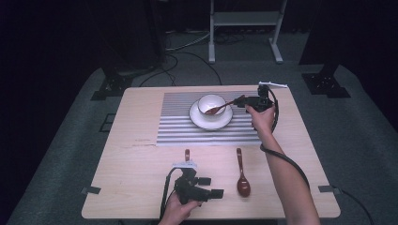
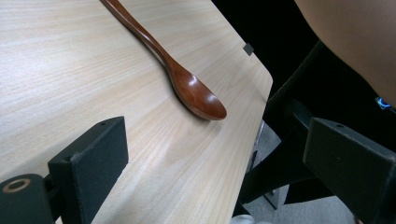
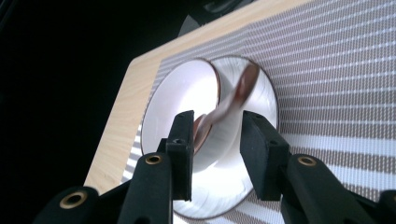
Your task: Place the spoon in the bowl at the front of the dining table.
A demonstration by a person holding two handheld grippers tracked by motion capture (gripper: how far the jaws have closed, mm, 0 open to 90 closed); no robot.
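Two glossy wooden spoons (image 1: 242,174), striped mat (image 1: 178,126)

— Where could we pass on the table (image 1: 136,159)?
— Its left half lies bare. Toward the middle, the bowl (image 1: 211,104) on its saucer (image 1: 210,120) blocks us, and near the front a spoon (image 1: 242,174) lies beside our left gripper (image 1: 213,186).

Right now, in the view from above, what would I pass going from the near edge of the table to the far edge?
Left gripper → loose wooden spoon → striped placemat → white plate → white bowl on it, with a second spoon, held by the right gripper, dipping into it.
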